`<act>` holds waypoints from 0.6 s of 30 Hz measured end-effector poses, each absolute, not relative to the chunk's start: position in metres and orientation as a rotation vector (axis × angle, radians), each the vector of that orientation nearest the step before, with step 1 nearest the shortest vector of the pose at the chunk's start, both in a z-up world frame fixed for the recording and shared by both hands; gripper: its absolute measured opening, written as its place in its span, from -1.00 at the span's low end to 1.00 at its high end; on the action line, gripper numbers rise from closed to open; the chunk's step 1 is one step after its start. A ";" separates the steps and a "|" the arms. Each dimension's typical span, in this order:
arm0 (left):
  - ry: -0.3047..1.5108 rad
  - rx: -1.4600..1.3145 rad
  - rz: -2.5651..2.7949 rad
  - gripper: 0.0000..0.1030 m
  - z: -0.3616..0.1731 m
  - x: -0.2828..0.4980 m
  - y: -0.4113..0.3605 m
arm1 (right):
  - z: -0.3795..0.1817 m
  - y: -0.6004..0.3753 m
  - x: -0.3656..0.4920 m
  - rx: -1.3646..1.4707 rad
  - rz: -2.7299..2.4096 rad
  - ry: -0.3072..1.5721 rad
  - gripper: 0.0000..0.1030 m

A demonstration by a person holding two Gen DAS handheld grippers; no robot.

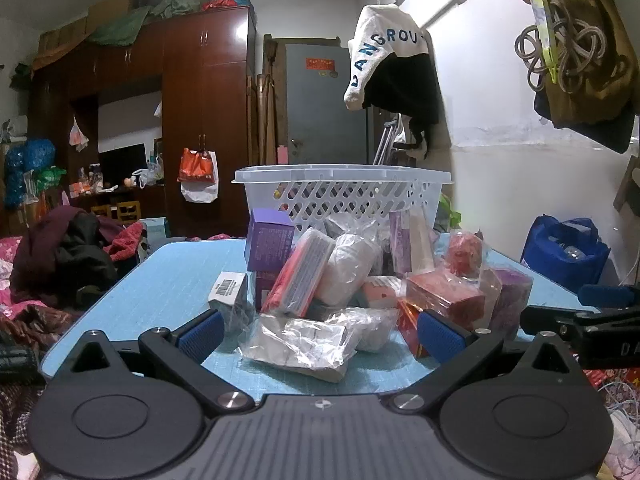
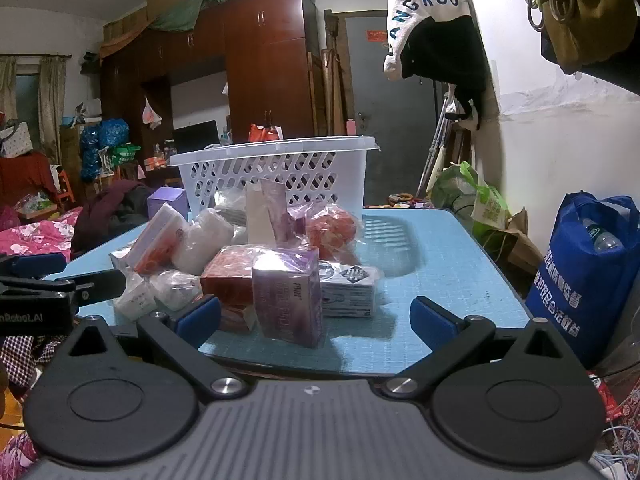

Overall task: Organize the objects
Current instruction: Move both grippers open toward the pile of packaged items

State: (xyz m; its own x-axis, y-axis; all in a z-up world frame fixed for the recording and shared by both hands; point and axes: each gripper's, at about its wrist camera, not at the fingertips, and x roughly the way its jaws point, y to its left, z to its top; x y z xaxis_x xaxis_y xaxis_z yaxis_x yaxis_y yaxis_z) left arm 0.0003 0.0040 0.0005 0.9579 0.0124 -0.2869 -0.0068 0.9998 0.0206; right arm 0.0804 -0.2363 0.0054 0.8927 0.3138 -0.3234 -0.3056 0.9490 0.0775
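A heap of bagged and boxed goods lies on the light blue table [image 1: 168, 280] in front of a white lattice basket [image 1: 344, 192]. My left gripper [image 1: 320, 334] is open at the near edge, its blue pads [image 1: 200, 334] flanking a clear bag with a box [image 1: 304, 340] without touching it. A purple box [image 1: 269, 245] and a white bundle [image 1: 350, 270] lie further in. My right gripper [image 2: 316, 320] is open too, with a bagged purple box [image 2: 288, 300] standing just ahead between its fingers. The basket [image 2: 276, 172] sits behind the heap.
The right gripper's black arm [image 1: 580, 320] reaches in at the right of the left wrist view. A blue tote bag [image 2: 588, 272] stands right of the table [image 2: 440, 264]. Clothes hang on the wall [image 2: 432, 24]. A bed with piled clothing [image 1: 68, 256] lies to the left.
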 end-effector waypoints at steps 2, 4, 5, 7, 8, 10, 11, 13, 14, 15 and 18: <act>0.294 0.021 0.012 1.00 0.001 0.002 0.003 | 0.006 -0.236 0.080 0.025 0.322 0.338 1.00; 0.294 0.021 0.013 1.00 0.001 0.003 0.003 | 0.006 -0.234 0.079 0.021 0.324 0.336 1.00; 0.293 0.021 0.011 1.00 0.001 0.003 0.003 | 0.006 -0.234 0.079 0.021 0.324 0.336 1.00; 0.287 0.021 0.006 1.00 0.001 0.002 0.003 | 0.006 -0.233 0.079 0.017 0.323 0.335 1.00; 0.281 0.023 0.004 1.00 0.001 0.002 0.003 | 0.006 -0.233 0.079 0.016 0.323 0.334 1.00; 0.259 0.035 0.003 1.00 0.002 0.001 0.002 | 0.006 -0.233 0.078 0.018 0.328 0.327 1.00; 0.242 0.041 0.003 1.00 0.003 0.001 0.002 | 0.006 -0.233 0.078 0.018 0.328 0.327 1.00; 0.173 0.045 -0.001 1.00 0.003 -0.002 0.002 | 0.006 -0.232 0.079 0.016 0.332 0.323 1.00; 0.125 0.050 -0.001 1.00 0.003 -0.004 0.003 | 0.006 -0.232 0.079 0.014 0.334 0.321 1.00; 0.088 0.054 0.003 1.00 0.003 -0.006 0.003 | 0.006 -0.232 0.080 0.014 0.334 0.321 1.00; 0.068 0.090 0.043 1.00 0.006 -0.004 0.005 | 0.005 -0.232 0.081 0.014 0.336 0.318 1.00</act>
